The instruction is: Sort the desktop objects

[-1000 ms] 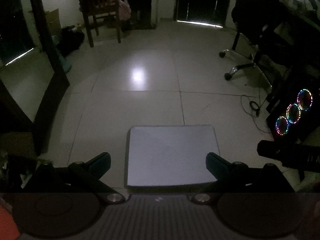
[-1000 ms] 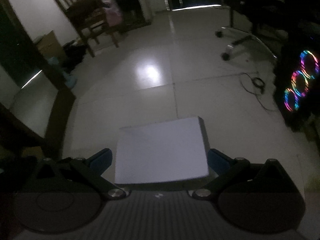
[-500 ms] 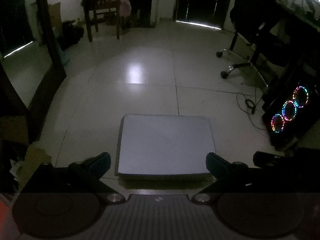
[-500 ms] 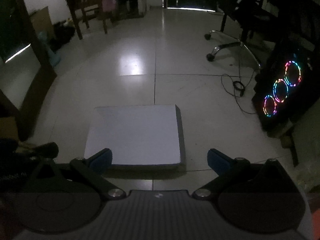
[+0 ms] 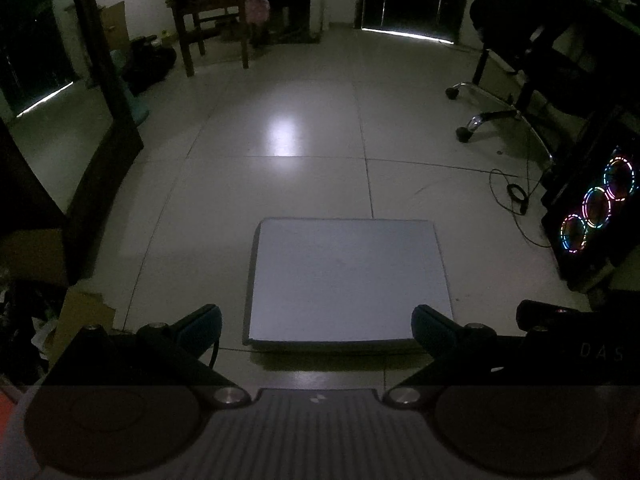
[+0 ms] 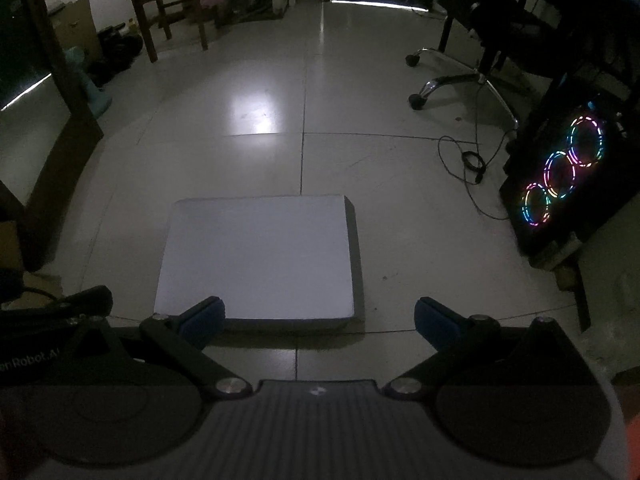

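Both grippers hang over a dim tiled floor [image 5: 304, 92], jaws spread wide and holding nothing — the left gripper [image 5: 316, 322] and the right gripper [image 6: 319, 316] each look down on a flat white board [image 5: 348, 280] lying on the tiles. In the left view it sits between the blue fingertips [image 5: 204, 320]; in the right view it lies left of centre. A computer case with glowing fans [image 6: 560, 172] stands to the right, well apart — a wooden chair [image 5: 208, 12] far back.

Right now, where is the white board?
The white board lies flat on the tiled floor, ahead of both open hand-held grippers, left of the glowing computer case.
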Motion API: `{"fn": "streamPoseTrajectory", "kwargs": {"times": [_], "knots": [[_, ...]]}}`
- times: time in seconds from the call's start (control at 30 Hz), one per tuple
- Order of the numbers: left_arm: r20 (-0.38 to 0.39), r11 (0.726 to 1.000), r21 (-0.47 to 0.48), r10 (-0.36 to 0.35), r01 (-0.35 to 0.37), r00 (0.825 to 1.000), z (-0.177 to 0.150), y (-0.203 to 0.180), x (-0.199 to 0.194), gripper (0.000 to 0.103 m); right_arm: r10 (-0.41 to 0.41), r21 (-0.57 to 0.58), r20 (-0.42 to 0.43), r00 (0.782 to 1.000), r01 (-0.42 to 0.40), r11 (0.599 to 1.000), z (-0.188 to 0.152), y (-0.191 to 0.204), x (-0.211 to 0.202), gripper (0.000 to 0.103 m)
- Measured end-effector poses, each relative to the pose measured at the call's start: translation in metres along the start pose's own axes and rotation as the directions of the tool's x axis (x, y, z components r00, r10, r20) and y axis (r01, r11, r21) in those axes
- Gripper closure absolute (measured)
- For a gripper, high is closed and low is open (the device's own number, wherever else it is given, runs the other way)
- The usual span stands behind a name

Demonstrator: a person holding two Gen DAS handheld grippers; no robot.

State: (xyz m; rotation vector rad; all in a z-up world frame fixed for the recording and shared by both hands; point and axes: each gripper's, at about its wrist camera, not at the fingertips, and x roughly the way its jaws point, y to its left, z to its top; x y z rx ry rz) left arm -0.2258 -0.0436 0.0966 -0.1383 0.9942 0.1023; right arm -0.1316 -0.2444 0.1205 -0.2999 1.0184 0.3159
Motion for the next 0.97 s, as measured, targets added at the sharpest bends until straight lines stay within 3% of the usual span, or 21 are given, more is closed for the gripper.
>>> {"fn": "streamPoseTrajectory", "kwargs": {"times": [0.97], "knots": [[-0.006, 1.000, 0.018, 0.007, -0.007, 1.000, 0.003, 0.010, 0.000, 0.001, -0.015, -0.003, -0.008, 1.000, 0.015, 1.000, 0.000, 0.010, -0.001, 0.000]]}}
